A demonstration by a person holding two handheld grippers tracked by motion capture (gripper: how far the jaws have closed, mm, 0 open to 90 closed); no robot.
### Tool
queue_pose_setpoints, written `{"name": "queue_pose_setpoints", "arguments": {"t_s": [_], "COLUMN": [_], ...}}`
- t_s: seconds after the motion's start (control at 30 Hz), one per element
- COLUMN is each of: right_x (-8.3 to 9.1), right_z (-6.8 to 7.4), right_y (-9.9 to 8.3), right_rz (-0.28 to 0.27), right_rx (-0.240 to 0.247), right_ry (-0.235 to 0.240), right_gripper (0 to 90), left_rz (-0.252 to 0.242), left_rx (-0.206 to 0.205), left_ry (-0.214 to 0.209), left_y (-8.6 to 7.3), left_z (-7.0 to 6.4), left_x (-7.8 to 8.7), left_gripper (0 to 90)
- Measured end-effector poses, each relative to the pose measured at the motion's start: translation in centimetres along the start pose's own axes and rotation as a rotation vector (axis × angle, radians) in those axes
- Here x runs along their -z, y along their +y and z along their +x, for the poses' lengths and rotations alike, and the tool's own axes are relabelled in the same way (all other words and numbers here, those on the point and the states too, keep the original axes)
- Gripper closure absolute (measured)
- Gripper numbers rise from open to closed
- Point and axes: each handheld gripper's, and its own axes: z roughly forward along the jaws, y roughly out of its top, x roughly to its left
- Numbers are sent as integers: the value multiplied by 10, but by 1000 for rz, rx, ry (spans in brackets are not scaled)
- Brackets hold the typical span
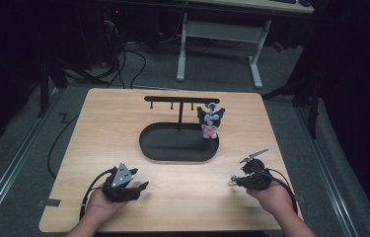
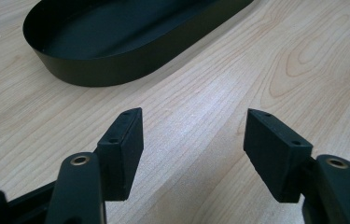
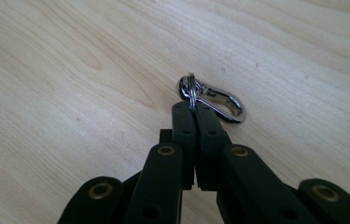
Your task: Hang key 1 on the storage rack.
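— What is the right gripper (image 3: 194, 108) holding?
— It is pinching one shiny silver metal clip (image 3: 210, 99), jaws squeezed tight on its little ring. The clip is sitting low over the light wooden table (image 1: 98, 138), near the front right edge.
— Why there?
— I think it is getting ready to hang on the black metal hook rack (image 1: 180, 100), which is standing in the one black oval tray (image 1: 177, 143).
— And the left gripper (image 2: 193, 128)?
— It is waiting with jaws wide apart, holding nothing.
— Any toys?
— One black plush doll (image 1: 209, 121) is hanging on the rack already.
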Motion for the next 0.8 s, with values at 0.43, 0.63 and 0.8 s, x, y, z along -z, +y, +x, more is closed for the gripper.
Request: {"name": "queue_pose_setpoints", "arguments": {"t_s": [0.43,0.63,0.8], "right_x": [25,31,31], "right_z": [0,2,3], "right_y": [10,16,19], "right_rz": [-32,-43,-37], "right_rx": [3,6,15], "right_ry": [4,10,10], "right_gripper": [891,891,891], "left_rz": [-7,-19,-23], "left_rx": [1,3,1], "left_ry": [-6,-2,0], "left_y": [0,0,2], "left_z": [1,2,2], "left_x": [-1,1,0], "left_gripper": [387,389,389]}}
